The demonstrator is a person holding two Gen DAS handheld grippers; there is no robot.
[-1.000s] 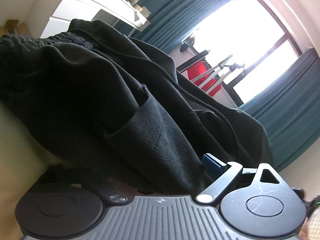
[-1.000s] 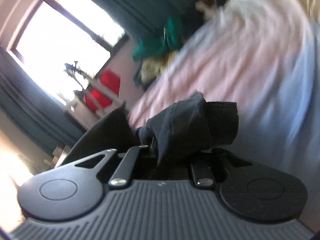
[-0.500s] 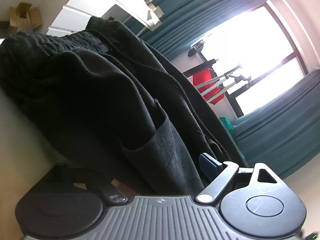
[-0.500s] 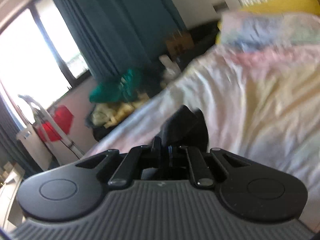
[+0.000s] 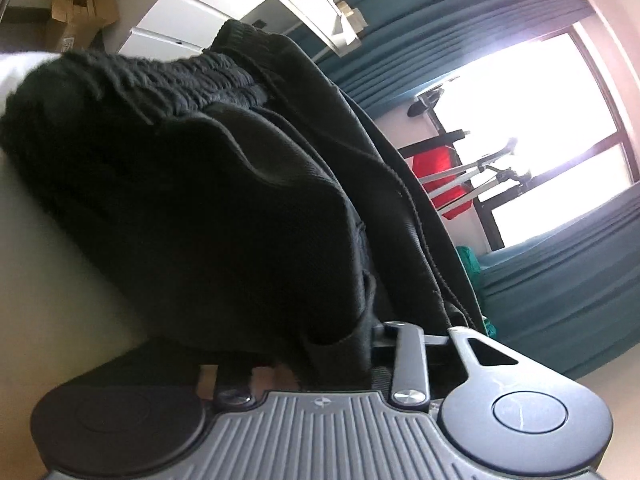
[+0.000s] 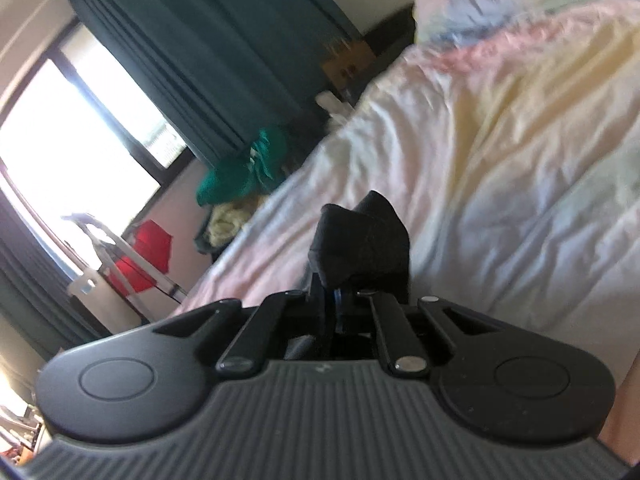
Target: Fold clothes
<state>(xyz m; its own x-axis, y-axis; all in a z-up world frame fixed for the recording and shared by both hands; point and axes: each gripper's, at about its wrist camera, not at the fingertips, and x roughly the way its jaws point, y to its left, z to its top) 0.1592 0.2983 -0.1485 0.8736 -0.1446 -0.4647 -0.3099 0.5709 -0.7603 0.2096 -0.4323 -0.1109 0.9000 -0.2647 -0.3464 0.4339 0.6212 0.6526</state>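
Observation:
A black pair of trousers [image 5: 208, 200] with a ribbed elastic waistband fills the left wrist view, draped over a pale bed surface. My left gripper [image 5: 340, 356] is shut on a fold of this black cloth, which hides the fingertips. In the right wrist view my right gripper [image 6: 336, 300] is shut on a bunched end of the same black garment [image 6: 360, 240], held above the pastel bedspread [image 6: 500, 168].
Teal curtains [image 6: 208, 60] frame a bright window [image 5: 520, 112]. A white dresser [image 5: 224, 8] and a cardboard box [image 5: 80, 4] stand behind the trousers. A red item on a drying rack [image 6: 140, 256] and a green and yellow clothes pile [image 6: 240, 176] sit beside the bed.
My left gripper has closed on the black cloth; its jaws stood open before. My right gripper has swung up and round, still holding its bunch of cloth over the bed.

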